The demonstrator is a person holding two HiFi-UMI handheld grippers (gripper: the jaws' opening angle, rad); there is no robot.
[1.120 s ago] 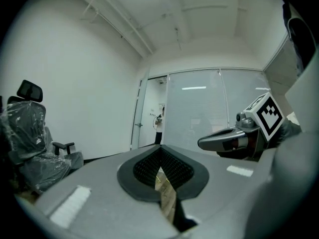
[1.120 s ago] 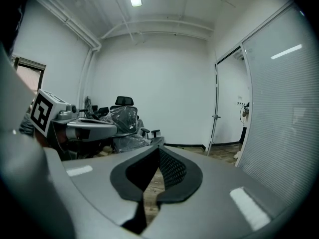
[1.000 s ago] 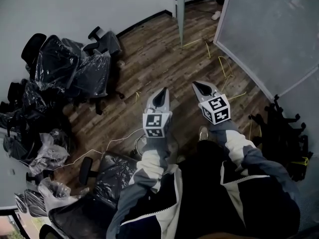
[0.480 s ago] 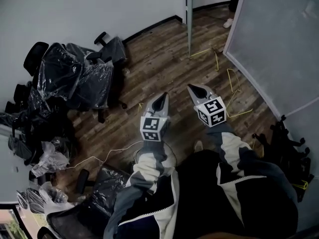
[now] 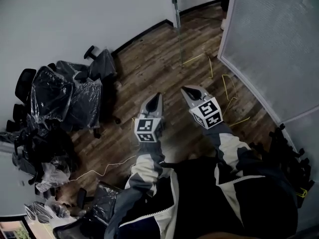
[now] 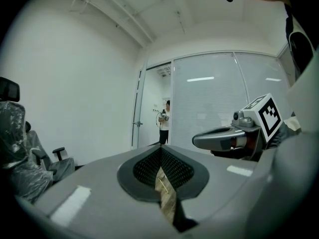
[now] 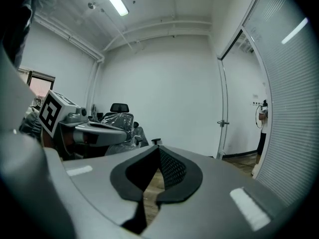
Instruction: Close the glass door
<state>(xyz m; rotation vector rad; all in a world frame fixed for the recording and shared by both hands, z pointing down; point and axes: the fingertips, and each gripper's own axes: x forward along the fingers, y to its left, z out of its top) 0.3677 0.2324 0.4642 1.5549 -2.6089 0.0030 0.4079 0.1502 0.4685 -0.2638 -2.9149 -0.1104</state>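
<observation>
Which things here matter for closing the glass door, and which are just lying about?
Job in hand:
door
left gripper, shut, empty
right gripper, shut, empty

Lying about:
wrapped chairs
yellow wires
white cable
bags
</observation>
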